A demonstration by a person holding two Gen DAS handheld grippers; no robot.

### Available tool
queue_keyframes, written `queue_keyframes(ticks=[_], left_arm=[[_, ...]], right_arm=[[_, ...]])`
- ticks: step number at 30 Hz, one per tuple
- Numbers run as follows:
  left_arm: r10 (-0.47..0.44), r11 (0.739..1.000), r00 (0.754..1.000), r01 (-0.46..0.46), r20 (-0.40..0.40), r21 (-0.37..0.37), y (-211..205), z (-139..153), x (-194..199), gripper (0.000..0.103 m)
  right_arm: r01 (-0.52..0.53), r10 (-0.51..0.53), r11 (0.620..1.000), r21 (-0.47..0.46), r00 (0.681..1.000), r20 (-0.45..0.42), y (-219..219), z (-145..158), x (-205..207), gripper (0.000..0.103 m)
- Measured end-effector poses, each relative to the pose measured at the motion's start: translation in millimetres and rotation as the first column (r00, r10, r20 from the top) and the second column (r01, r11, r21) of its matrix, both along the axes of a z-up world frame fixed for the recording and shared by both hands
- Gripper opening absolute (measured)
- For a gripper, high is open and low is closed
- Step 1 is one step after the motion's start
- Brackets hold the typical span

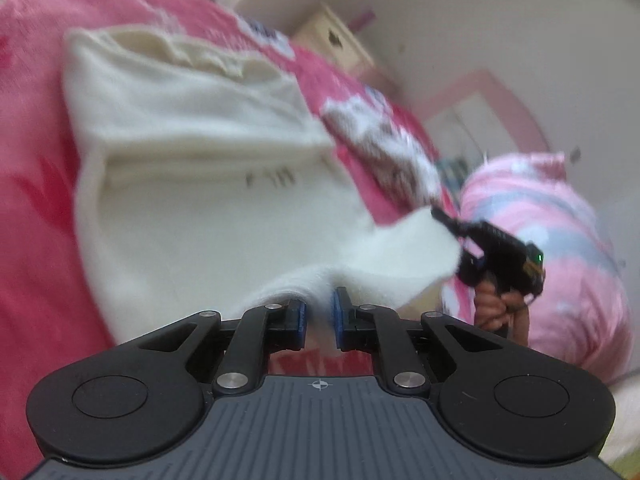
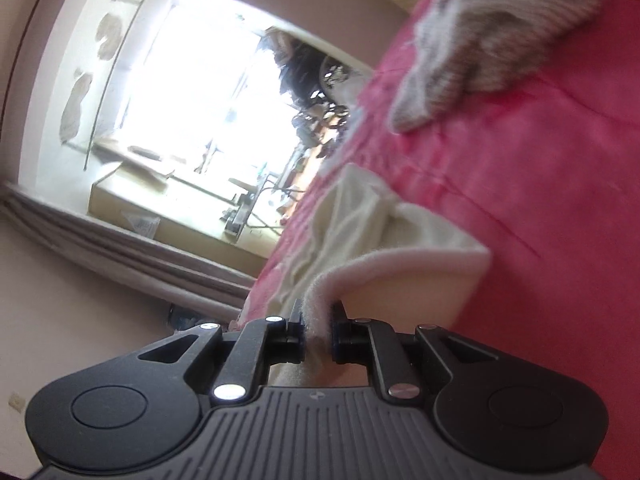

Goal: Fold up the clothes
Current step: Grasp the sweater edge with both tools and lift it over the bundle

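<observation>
Pink bedspread (image 1: 28,184) fills the left of the left wrist view. Cream garment (image 1: 208,208) lies centre frame, partly folded, its near edge lifted.

Risk: the edge sags between the two grips; uneven travel could skew the fold or drag the layers already stacked. A thin pinch may slip.

Left gripper (image 1: 319,316), bottom centre, is nipped narrow on the hem. Right gripper (image 2: 318,334) likewise clamps the cloth, tilted sideways.

Home bedroom: pink bedspread (image 1: 24,208) filling frame left, bedside cabinet (image 1: 336,40) upper centre, curtained window (image 2: 192,92) upper left.
</observation>
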State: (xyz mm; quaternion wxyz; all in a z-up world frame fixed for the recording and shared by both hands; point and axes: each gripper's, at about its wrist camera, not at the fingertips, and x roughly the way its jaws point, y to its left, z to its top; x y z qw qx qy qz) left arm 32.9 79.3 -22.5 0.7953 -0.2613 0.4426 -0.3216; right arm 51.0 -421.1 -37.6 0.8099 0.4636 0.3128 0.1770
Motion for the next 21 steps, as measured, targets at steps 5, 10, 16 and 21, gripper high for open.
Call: queue_keyframes(ticks=[5, 10, 16, 21], left_arm=[[0.09, 0.995, 0.995, -0.088, 0.052, -0.047, 20, 12, 23, 0.011], [0.17, 0.983, 0.982, -0.162, 0.086, -0.086, 39, 20, 47, 0.011], [0.26, 0.961, 0.959, -0.246, 0.112, -0.126, 60, 24, 75, 0.01], [0.335, 0.936, 0.936, -0.318, 0.104, -0.15, 75, 17, 104, 0.01]], right_arm=[[-0.054, 0.057, 0.997, -0.048, 0.996, 0.065, 18, 28, 45, 0.012], [-0.074, 0.085, 0.993, -0.095, 0.99, 0.117, 38, 49, 86, 0.012], [-0.063, 0.079, 0.99, -0.124, 0.989, 0.124, 56, 54, 126, 0.012], [-0.065, 0.083, 0.988, -0.142, 0.989, 0.123, 70, 52, 158, 0.011]])
